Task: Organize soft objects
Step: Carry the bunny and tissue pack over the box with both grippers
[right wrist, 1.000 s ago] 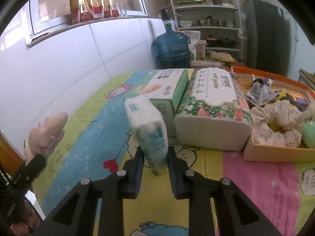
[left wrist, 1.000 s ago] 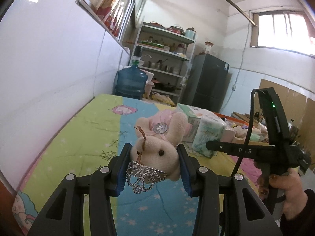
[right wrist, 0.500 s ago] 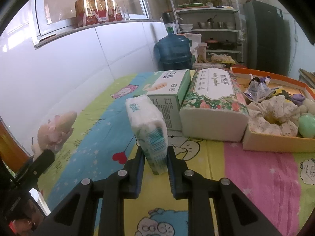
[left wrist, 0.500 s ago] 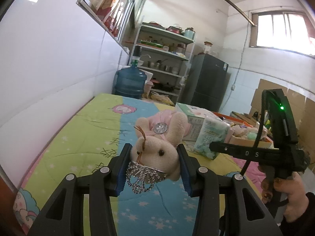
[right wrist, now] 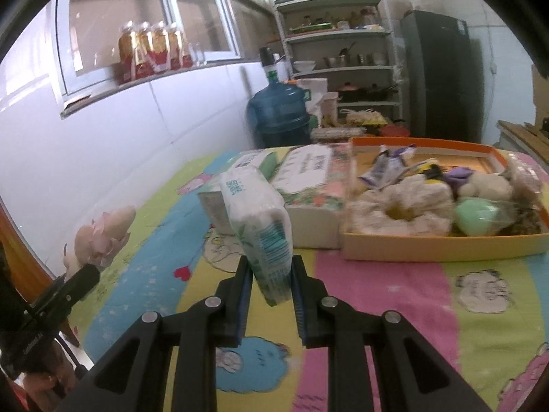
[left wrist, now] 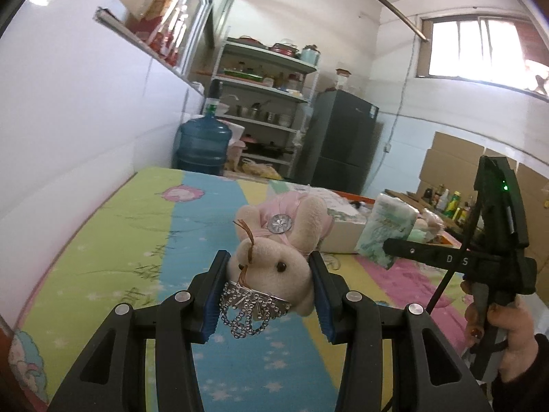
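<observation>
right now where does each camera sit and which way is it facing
Left wrist: on the left gripper, looking along the bed past its plush rabbit; the right hand shows.
Right wrist: on the right gripper, facing the orange tray past its tissue pack.
Shared: rabbit, tissue pack, water jug.

Clamped in the right gripper [right wrist: 269, 276]: a tissue pack [right wrist: 262, 226], raised above the cartoon bedsheet [right wrist: 384, 295], orange tray [right wrist: 429, 247] far right.

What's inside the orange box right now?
In the orange box: a cream scrunchie, a green ball, a purple wrapper and a pale plush. Whatever lies beneath them is hidden.
</observation>
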`<state>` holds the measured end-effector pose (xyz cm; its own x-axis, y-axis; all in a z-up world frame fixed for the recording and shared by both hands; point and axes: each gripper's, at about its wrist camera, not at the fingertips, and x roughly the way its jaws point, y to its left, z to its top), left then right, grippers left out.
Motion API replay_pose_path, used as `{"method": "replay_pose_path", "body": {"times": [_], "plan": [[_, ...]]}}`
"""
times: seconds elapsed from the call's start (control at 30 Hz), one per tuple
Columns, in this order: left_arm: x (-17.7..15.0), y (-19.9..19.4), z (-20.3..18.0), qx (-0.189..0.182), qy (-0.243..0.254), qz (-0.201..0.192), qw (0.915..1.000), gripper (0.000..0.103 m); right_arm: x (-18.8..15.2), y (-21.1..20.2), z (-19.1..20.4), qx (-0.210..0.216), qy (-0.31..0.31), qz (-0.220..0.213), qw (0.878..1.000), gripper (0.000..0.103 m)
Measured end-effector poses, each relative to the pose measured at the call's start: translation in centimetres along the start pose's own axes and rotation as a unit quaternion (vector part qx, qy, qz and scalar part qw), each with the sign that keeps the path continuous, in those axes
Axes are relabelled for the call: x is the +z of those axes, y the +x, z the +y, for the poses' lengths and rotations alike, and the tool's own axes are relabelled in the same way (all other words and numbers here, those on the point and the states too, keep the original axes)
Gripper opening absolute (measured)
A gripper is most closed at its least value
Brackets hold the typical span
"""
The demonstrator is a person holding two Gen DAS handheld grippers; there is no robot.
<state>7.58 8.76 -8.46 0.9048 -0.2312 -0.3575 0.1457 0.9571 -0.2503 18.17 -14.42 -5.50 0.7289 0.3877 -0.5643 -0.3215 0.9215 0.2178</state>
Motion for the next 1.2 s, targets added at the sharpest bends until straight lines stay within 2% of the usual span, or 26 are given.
{"method": "replay_pose_path", "body": {"times": [0.47,0.93,1.2], "plan": [[2.7,2.7,-6.3,-0.046,0.056,0.006,0.9973,0.047,0.5,-5.0,-6.6,-0.062,0.015,-0.033,0.997,0.023],[5.5,7.0,-12.2,-0.078,0.082,0.018,0.9934,0.047,1.5,-9.4,-12.7,-0.113,0.016,-0.057,0.992,0.023],[7.4,9.6,-16.8,-0.105,0.104,0.023,0.9888,0.047,2.8,-11.6,-15.5,-0.136,0.007,-0.069,0.988,0.023]]}}
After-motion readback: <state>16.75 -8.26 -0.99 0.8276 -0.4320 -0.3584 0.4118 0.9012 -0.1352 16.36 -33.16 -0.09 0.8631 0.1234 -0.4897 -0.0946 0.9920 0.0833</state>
